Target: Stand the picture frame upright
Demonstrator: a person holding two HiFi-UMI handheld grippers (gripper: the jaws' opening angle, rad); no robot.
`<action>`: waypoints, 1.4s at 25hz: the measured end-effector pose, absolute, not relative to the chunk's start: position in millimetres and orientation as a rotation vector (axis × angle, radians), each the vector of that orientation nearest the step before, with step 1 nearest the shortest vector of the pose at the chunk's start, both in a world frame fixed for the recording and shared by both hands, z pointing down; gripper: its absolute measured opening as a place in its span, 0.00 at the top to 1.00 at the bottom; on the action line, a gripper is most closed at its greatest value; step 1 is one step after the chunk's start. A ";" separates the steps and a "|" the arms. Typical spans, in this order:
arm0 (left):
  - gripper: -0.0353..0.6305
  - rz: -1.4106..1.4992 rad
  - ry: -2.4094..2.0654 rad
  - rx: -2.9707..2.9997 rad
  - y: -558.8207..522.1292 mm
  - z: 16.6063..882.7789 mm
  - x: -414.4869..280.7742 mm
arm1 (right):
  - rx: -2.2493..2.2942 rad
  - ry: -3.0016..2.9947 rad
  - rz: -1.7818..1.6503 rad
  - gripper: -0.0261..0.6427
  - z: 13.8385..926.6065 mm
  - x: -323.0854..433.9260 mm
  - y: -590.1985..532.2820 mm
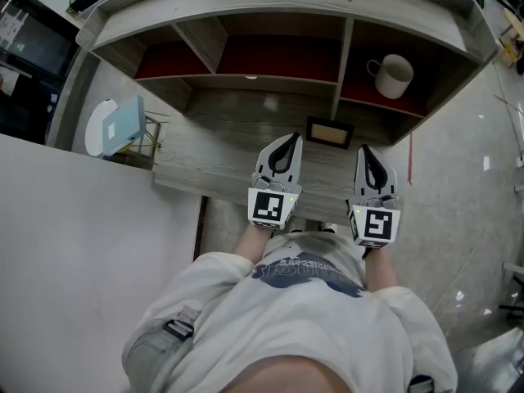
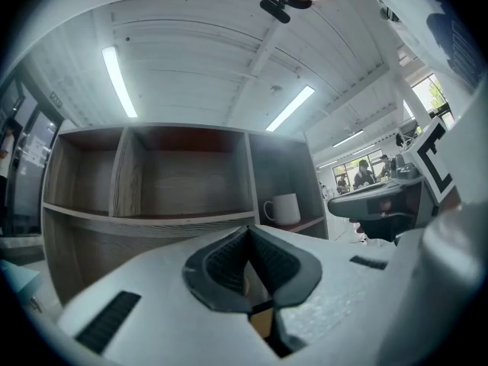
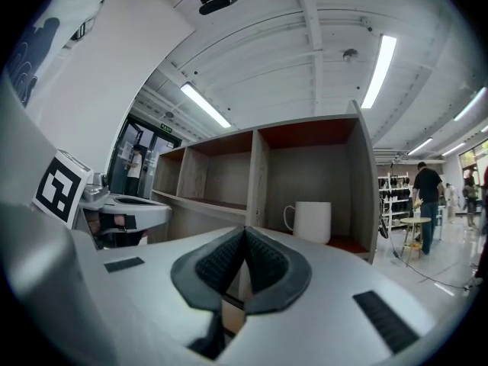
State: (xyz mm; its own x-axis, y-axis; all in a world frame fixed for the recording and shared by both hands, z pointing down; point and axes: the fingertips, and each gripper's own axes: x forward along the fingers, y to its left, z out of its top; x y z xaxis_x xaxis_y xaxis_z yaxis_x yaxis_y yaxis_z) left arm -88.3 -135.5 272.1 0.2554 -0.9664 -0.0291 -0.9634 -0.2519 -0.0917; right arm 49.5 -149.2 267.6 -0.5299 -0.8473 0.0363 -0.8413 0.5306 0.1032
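Dark-rimmed rectangular picture frame (image 1: 329, 132) with a tan face is seen on the grey wood-grain desk (image 1: 221, 137). It sits just in front of the divider of the grey wooden hutch (image 1: 286, 6), ahead of and between the white left gripper (image 1: 291, 139) and white right gripper (image 1: 364, 149), and is touched by neither. Both grippers are closed tight on nothing, with the pads met in each gripper view. Frame's pose is not settled. Its face is shown foreshortened from above, so leaning or standing is judged likely, and flat is not ruled out. If standing, the task is judged done; otherwise a grasp and a tilt are left. Only a tan sliver is caught through the gap under the jaws, hard to identify. Any stand behind the frame is hidden. A white ceramic mug (image 1: 395, 75) is noted in the right hutch compartment.
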 end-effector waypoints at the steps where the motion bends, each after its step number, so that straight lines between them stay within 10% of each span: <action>1: 0.94 -0.046 1.857 -2.412 -135.8 270.3 -88.4 | 1.482 -2.677 -0.124 0.97 265.7 48.7 -149.5; 35: 0.94 -0.023 1.872 -2.351 -134.9 263.0 -95.8 | 1.514 -2.711 -0.269 0.97 242.0 42.2 -153.3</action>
State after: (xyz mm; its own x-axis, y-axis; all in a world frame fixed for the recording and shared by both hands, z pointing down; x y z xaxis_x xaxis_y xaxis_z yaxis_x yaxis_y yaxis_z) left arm -95.8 -134.9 263.0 0.2277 -0.9710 -0.0724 -0.9690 -0.2186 -0.1156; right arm 42.2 -153.3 242.0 -0.5278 -0.8471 -0.0624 -0.8428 0.5132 0.1623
